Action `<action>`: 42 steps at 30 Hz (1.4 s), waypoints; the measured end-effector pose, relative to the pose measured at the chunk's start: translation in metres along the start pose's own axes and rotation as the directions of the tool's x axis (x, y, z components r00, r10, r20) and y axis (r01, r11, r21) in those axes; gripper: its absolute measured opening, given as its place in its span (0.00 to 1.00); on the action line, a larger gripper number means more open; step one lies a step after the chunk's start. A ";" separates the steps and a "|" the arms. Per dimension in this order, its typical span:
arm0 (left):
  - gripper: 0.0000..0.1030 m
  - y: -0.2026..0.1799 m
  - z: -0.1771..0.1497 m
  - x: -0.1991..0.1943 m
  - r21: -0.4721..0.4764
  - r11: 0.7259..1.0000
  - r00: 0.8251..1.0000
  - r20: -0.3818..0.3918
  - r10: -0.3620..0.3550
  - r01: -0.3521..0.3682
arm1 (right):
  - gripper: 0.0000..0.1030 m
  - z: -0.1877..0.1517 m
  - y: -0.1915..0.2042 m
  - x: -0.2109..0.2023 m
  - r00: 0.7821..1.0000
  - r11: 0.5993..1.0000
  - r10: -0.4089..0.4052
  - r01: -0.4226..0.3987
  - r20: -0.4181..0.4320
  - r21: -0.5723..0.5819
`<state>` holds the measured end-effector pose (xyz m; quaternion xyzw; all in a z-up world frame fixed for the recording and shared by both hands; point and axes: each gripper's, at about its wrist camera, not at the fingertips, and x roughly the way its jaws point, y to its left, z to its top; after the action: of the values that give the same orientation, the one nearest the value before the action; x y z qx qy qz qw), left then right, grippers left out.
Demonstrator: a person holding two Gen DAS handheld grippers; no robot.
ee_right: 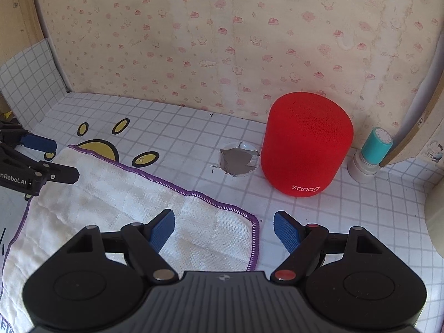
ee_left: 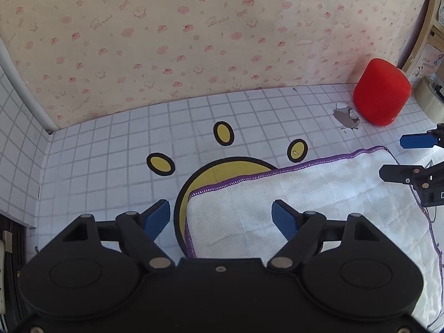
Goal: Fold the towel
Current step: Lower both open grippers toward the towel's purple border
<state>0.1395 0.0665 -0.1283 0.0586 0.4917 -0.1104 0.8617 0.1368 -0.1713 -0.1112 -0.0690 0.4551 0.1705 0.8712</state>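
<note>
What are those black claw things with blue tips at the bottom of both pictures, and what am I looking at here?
They are two hand-held grippers; a person carries one in each hand. Each picture comes from a wide-angle camera mounted on one gripper, looking forward along its two fingers. The first shows the left gripper, the second the right gripper; each also appears at the edge of the other's view. Both stand open and hold nothing. On the checked table cover lies a white towel with purple edging, spread flat and not yet folded. Each gripper hovers over a far corner of it. Behind stand a red speaker, a torn patch in the cover and a small teal-topped object.
</note>
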 end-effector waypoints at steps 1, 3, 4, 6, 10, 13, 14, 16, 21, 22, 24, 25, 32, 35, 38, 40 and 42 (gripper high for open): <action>0.79 0.001 0.001 0.001 0.001 1.000 1.000 -0.001 -0.003 0.003 | 0.76 0.000 -0.002 0.001 1.000 1.000 0.009 -0.009 -0.005 0.007; 0.79 0.002 0.003 0.002 -0.001 1.000 1.000 -0.001 -0.006 0.006 | 0.76 0.000 -0.004 0.002 1.000 1.000 0.010 -0.010 -0.006 0.014; 0.79 0.004 0.004 0.003 -0.004 1.000 1.000 -0.003 -0.008 0.008 | 0.76 0.000 -0.005 0.002 1.000 1.000 0.016 -0.016 -0.003 0.015; 0.79 0.005 0.005 0.004 -0.009 1.000 1.000 -0.007 -0.015 0.015 | 0.76 0.001 -0.006 0.003 1.000 1.000 0.018 -0.018 0.000 0.016; 0.79 0.006 0.006 0.005 -0.006 1.000 1.000 -0.006 -0.023 0.023 | 0.76 0.002 -0.006 0.005 1.000 1.000 0.025 -0.025 -0.002 0.017; 0.79 0.006 0.006 0.006 -0.007 1.000 1.000 -0.010 -0.026 0.026 | 0.76 0.002 -0.007 0.007 1.000 0.999 0.026 -0.026 -0.006 0.024; 0.79 0.007 0.006 0.007 -0.007 1.000 1.000 -0.011 -0.023 0.023 | 0.76 0.001 -0.007 0.007 1.000 0.999 0.025 -0.025 -0.006 0.025; 0.79 0.008 0.007 0.007 -0.012 1.000 1.000 -0.010 -0.027 0.026 | 0.76 0.001 -0.007 0.007 1.000 0.999 0.027 -0.027 -0.007 0.025; 0.79 0.016 0.008 0.007 -0.048 0.998 0.999 -0.010 -0.035 0.034 | 0.76 0.001 -0.007 0.008 1.000 0.999 0.024 -0.024 -0.005 0.022; 0.79 0.018 0.008 0.007 -0.051 0.998 0.999 -0.013 -0.035 0.034 | 0.76 0.001 -0.008 0.008 1.000 0.999 0.029 -0.029 -0.005 0.026; 0.79 0.020 0.007 0.008 -0.056 0.998 0.999 -0.020 -0.038 0.037 | 0.76 0.001 -0.009 0.009 0.999 0.999 0.035 -0.035 -0.005 0.033; 0.79 0.020 0.007 0.009 -0.055 0.998 0.999 -0.025 -0.040 0.039 | 0.76 0.000 -0.009 0.009 0.999 0.999 0.036 -0.035 -0.005 0.035; 0.79 0.017 0.005 0.014 -0.029 0.999 0.999 -0.037 -0.040 0.039 | 0.76 -0.001 -0.010 0.011 0.999 0.998 0.041 -0.040 -0.016 0.047; 0.79 0.019 0.005 0.015 -0.037 0.998 0.998 -0.034 -0.045 0.043 | 0.76 0.000 -0.009 0.012 0.999 0.998 0.039 -0.039 -0.018 0.043; 0.73 0.019 0.005 0.015 -0.035 0.999 0.999 -0.033 -0.042 0.041 | 0.76 0.001 -0.008 0.013 0.999 0.999 0.035 -0.034 -0.020 0.032; 0.69 0.015 0.004 0.015 -0.005 1.000 0.999 -0.032 -0.013 0.013 | 0.72 0.001 -0.008 0.012 0.999 0.999 0.031 -0.030 -0.019 0.034; 0.62 0.013 0.003 0.014 0.014 1.000 1.000 -0.028 -0.010 0.010 | 0.66 0.001 -0.008 0.012 1.000 0.999 0.027 -0.026 -0.015 0.030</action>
<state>0.1522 0.0762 -0.1389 0.0636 0.5032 -0.1173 0.8538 0.1469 -0.1754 -0.1202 -0.0514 0.4650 0.1749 0.8664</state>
